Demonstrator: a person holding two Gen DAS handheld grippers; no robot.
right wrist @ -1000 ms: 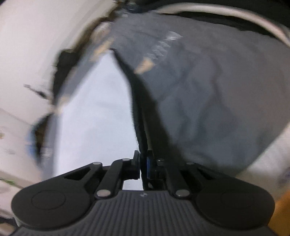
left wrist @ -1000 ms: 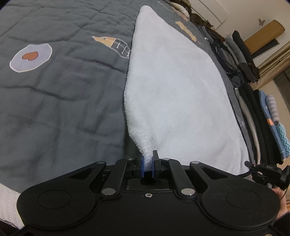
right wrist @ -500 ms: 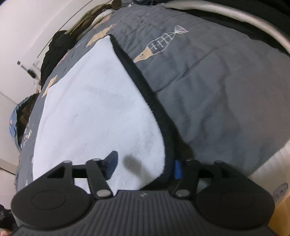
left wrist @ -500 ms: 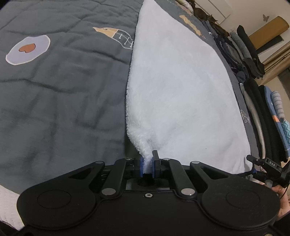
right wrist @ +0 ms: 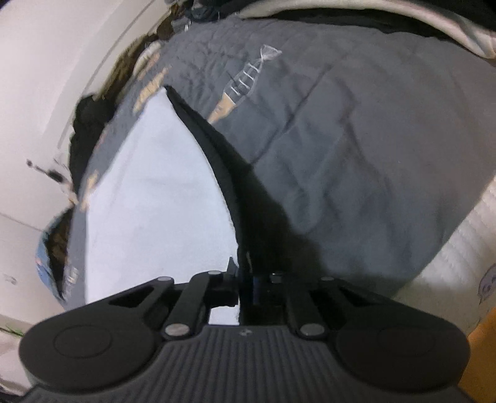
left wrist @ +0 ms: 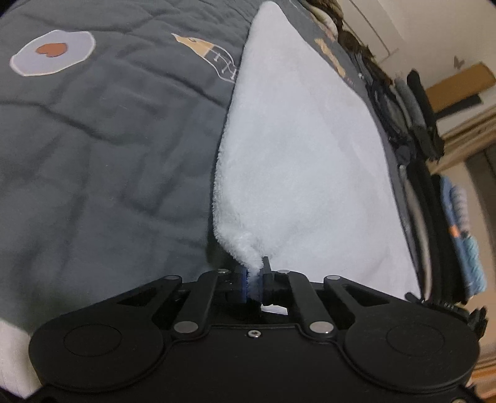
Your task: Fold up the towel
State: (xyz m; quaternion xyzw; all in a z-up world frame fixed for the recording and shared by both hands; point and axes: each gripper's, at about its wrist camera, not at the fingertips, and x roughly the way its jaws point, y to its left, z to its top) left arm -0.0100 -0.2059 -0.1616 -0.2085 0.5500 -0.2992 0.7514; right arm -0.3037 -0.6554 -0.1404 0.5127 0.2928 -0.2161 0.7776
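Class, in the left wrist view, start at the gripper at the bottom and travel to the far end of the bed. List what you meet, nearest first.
left gripper shut on the towel corner → white towel spread out → grey quilt beyond the towel's far tip → clothes heaped at the bed's far edge.

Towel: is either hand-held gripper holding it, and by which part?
Both. The left hand-held gripper pinches the towel at its near left corner. The right hand-held gripper is shut on the near right corner.
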